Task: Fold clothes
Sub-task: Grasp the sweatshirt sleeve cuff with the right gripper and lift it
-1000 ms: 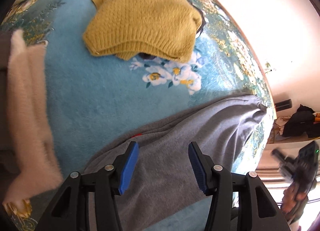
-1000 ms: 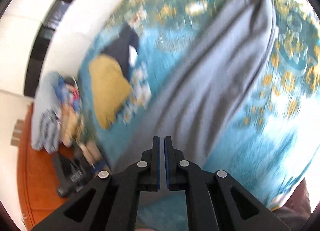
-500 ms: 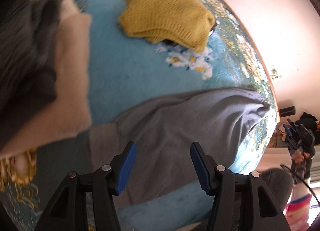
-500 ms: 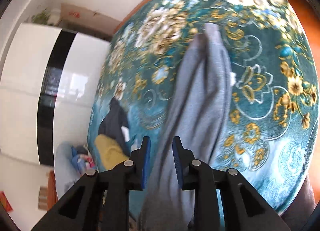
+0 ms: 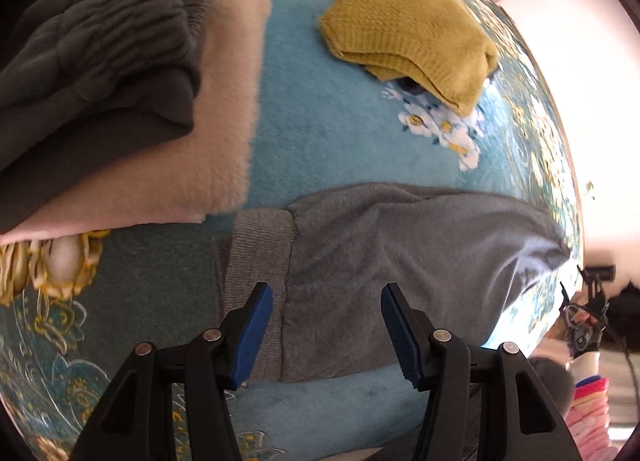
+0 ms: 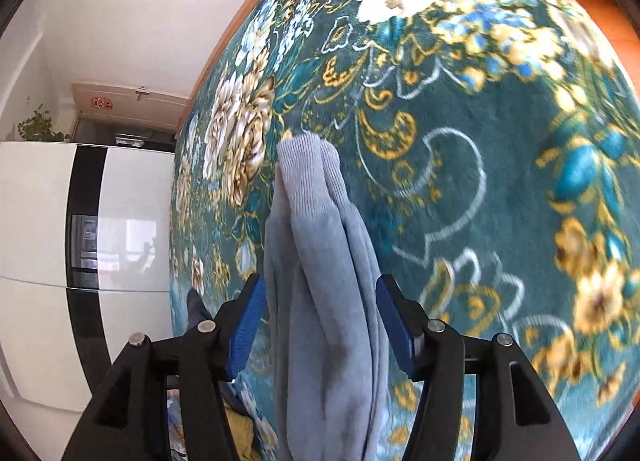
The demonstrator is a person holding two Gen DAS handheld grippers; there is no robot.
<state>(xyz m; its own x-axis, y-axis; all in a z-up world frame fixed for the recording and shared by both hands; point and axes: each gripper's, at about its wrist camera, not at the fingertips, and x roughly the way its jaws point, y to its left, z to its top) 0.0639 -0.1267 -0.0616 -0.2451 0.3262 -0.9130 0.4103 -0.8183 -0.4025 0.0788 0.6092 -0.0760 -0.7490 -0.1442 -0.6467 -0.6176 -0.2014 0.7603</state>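
You had a wide teal floral blanket (image 5: 328, 133) spread as your work surface, and the grey garment (image 5: 400, 261) lay across it as one long, narrow strip, already doubled lengthwise. Off to the side sat a finished stack, a dark piece (image 5: 96, 45) on a pink one (image 5: 192, 165), and farther back a folded yellow knit (image 5: 404, 29).

By my reading you were between folds on the grey piece, setting up to halve its length.

Your left tongs (image 5: 326, 335) stood wide over the ribbed cuff (image 5: 260, 249), gripping nothing. Your right tongs (image 6: 318, 321) were opening, straddling the other end (image 6: 320, 261) with the cloth between the pads but not pinched.

Next you needed both tongs to close on their ends, then carry one end over to meet the other, edges kept square.
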